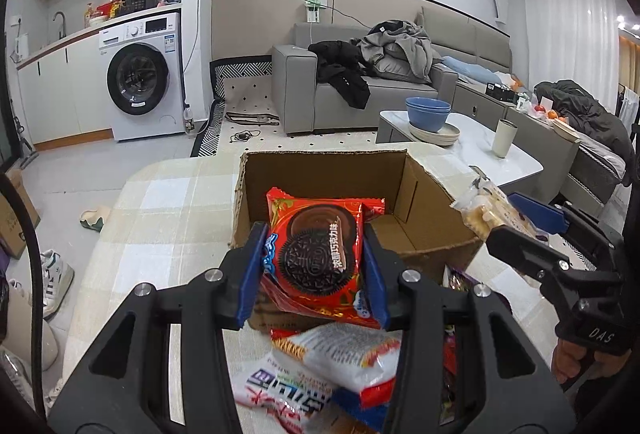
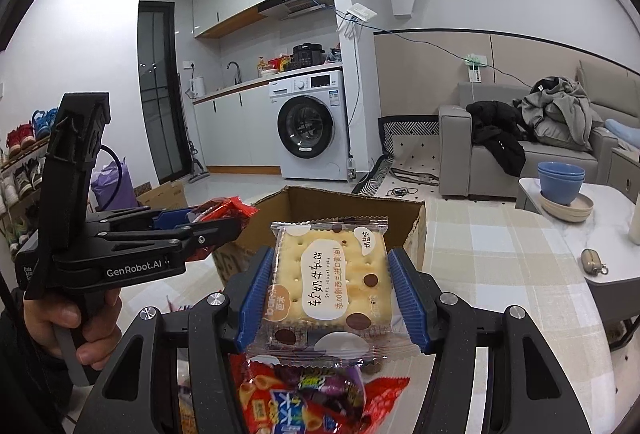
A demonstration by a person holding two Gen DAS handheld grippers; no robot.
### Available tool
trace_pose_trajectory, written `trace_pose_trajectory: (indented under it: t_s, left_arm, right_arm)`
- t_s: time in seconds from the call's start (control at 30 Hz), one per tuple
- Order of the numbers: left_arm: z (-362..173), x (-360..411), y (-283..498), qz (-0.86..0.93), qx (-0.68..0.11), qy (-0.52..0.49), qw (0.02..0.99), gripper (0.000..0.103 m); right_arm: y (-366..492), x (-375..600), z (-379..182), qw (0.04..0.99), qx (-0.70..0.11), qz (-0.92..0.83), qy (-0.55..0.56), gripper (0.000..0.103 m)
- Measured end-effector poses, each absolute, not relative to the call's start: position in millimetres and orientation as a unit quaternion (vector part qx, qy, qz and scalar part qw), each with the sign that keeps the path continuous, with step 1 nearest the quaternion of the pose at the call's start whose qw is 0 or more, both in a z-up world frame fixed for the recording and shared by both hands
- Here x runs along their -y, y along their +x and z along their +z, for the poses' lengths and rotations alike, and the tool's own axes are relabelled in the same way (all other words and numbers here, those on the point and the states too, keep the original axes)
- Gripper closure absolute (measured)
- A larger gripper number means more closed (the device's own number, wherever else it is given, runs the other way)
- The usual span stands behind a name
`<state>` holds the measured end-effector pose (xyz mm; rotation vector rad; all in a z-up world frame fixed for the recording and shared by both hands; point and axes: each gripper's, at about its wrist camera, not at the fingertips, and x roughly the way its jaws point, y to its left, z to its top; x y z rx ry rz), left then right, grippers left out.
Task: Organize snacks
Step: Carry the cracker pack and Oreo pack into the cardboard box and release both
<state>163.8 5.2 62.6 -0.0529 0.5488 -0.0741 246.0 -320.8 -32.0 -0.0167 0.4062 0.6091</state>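
Both packets are up off the worktop (image 1: pixel 168 194), near the cardboard box (image 1: pixel 328 170) — the left tool (image 1: pixel 316 266) clamped on a cookie packet (image 1: pixel 316 254), the right tool (image 2: pixel 332 282) on a cracker packet (image 2: pixel 332 274). Next, I'd guess: carry each over the opening and let go.

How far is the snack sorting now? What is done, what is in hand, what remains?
Done: nothing can be seen inside the cardboard box yet. In hand: the left gripper is shut on a red Oreo pack, and the right gripper is shut on a nougat cracker pack, both near the box. Left: a pile of loose snacks on the table.
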Motion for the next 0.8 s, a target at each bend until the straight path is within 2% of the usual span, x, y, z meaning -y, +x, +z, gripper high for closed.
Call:
trace_pose_trajectory:
  t_s: [0.57, 0.6, 0.63, 0.67, 0.73, 0.8]
  left_arm:
    - [56.2, 3.9, 232.8, -0.025, -0.287, 0.005, 0.958, 0.061]
    - [55.2, 5.0, 235.6, -0.027, -0.291, 0.006, 0.956, 0.061]
    - [53.8, 5.4, 237.6, -0.028, -0.296, 0.006, 0.955, 0.060]
    - [51.7, 2.4, 236.6, -0.027, -0.299, 0.005, 0.954, 0.057]
    - [49.4, 1.3, 231.5, -0.029, -0.299, 0.004, 0.954, 0.050]
    - [48.9, -0.8, 225.2, -0.031, -0.298, 0.001, 0.954, 0.031]
  right_arm:
    - [291.5, 290.6, -39.7, 0.927, -0.213, 0.308, -0.027, 0.044]
    - [292.1, 290.1, -40.2, 0.924, -0.215, 0.314, -0.025, 0.043]
    - [293.8, 290.8, -40.1, 0.923, -0.216, 0.319, -0.025, 0.037]
    - [294.5, 293.0, -39.0, 0.924, -0.212, 0.317, -0.027, 0.029]
    - [292.0, 296.9, -36.2, 0.928, -0.201, 0.311, -0.026, 0.023]
    - [290.1, 301.8, -32.5, 0.926, -0.204, 0.317, -0.022, 0.018]
